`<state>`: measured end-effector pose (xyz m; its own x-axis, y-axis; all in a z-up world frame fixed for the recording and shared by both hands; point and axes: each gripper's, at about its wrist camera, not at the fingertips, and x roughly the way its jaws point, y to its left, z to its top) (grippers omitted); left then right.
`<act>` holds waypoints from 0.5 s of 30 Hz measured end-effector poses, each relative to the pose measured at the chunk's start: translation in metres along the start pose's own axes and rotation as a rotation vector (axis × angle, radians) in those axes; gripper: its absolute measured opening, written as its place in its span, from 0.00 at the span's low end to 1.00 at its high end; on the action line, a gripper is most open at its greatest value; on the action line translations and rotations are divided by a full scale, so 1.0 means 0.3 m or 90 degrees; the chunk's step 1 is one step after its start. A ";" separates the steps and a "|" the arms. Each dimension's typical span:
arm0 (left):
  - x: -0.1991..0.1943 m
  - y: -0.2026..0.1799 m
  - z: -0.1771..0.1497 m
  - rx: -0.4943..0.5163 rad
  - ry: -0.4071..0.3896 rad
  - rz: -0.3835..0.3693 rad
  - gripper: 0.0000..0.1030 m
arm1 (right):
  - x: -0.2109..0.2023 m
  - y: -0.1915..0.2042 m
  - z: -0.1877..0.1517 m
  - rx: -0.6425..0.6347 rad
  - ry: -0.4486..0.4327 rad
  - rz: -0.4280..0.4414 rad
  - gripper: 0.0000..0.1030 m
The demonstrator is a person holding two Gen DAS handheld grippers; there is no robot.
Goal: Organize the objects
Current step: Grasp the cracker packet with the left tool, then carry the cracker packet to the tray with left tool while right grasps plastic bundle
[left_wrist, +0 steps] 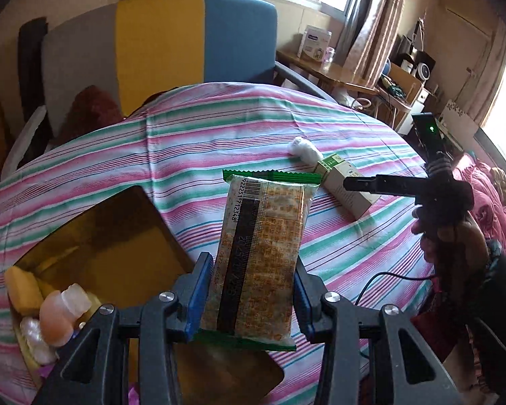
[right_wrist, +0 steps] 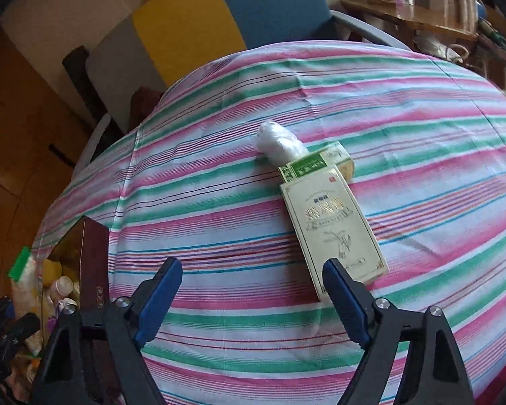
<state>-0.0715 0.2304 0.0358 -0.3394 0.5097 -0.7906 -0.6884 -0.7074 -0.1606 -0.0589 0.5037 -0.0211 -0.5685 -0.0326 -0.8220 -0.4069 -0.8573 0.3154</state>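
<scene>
My left gripper (left_wrist: 249,290) is shut on a green-edged snack packet (left_wrist: 263,253) and holds it above the open brown box (left_wrist: 118,229), which holds small bottles and yellow items. My right gripper (right_wrist: 253,290) is open and empty, low over the striped cloth, just short of a cream carton (right_wrist: 334,229). The carton lies flat, with a smaller green-topped box (right_wrist: 317,163) and a white wrapped roll (right_wrist: 280,141) behind it. In the left wrist view the right gripper (left_wrist: 354,184) hovers at the carton (left_wrist: 347,185), beside the white roll (left_wrist: 303,148).
The table is covered by a pink, green and white striped cloth (right_wrist: 219,175). The box shows at the left edge in the right wrist view (right_wrist: 91,256). A blue, yellow and grey chair back (left_wrist: 192,40) stands behind the table. A cable (left_wrist: 388,280) trails at the right.
</scene>
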 end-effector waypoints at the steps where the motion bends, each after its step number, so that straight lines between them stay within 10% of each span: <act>1: -0.023 0.022 -0.022 -0.010 -0.005 0.006 0.43 | 0.005 0.014 0.021 -0.017 0.001 -0.008 0.79; 15: -0.175 0.345 -0.260 -0.187 -0.032 0.076 0.43 | 0.355 0.045 0.386 -0.127 0.066 -0.197 0.63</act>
<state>-0.0750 0.0922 0.0146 -0.4427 0.4333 -0.7851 -0.4294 -0.8710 -0.2386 -0.2077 0.5483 -0.0495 -0.3615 0.2000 -0.9107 -0.3947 -0.9177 -0.0449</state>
